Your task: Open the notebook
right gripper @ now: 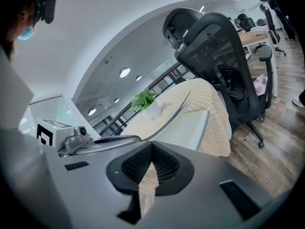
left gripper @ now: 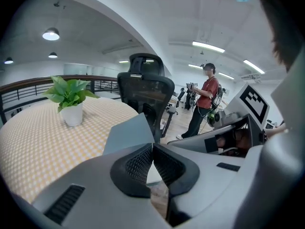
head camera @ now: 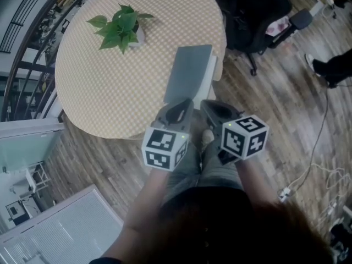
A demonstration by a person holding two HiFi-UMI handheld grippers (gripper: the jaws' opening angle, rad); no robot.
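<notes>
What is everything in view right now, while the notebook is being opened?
table: one, round, yellow-checked cloth, middle of the head view
notebook: one, grey cover lifted off white pages, table's near edge
potted plant: one, green in a white pot, far side of table
office chair: one, black, beyond the table
bystander: one, red top, standing behind the chair
floor cables: several, pale, wooden floor at right
railing: one, dark, left of table
left gripper: grey, shut on notebook cover
right gripper: grey, shut, empty
</notes>
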